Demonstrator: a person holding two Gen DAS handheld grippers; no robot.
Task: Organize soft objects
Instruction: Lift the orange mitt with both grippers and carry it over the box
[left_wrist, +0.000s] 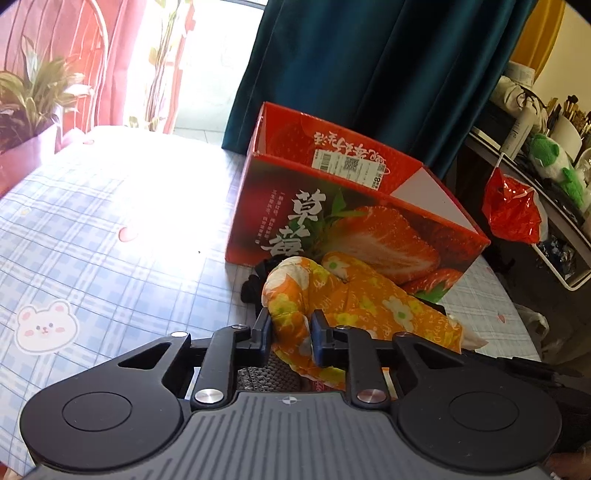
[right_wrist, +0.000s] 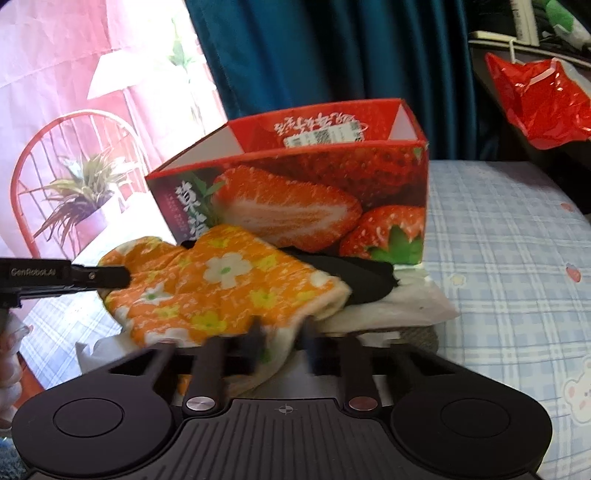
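An orange flowered cloth lies on top of a small pile in front of a red strawberry box, which stands open-topped on the table. My left gripper is shut on the cloth's near fold, with fabric bulging between its blue pads. In the right wrist view the same cloth spreads over a black cloth and a white one. My right gripper, blurred, is shut on the cloth's pale near edge. The left gripper comes in from the left at the cloth's other end.
A grey knitted piece lies under the pile. The table has a blue checked cover. A potted plant stands at far left, and a red plastic bag hangs from a cluttered shelf on the right. A dark green curtain hangs behind the box.
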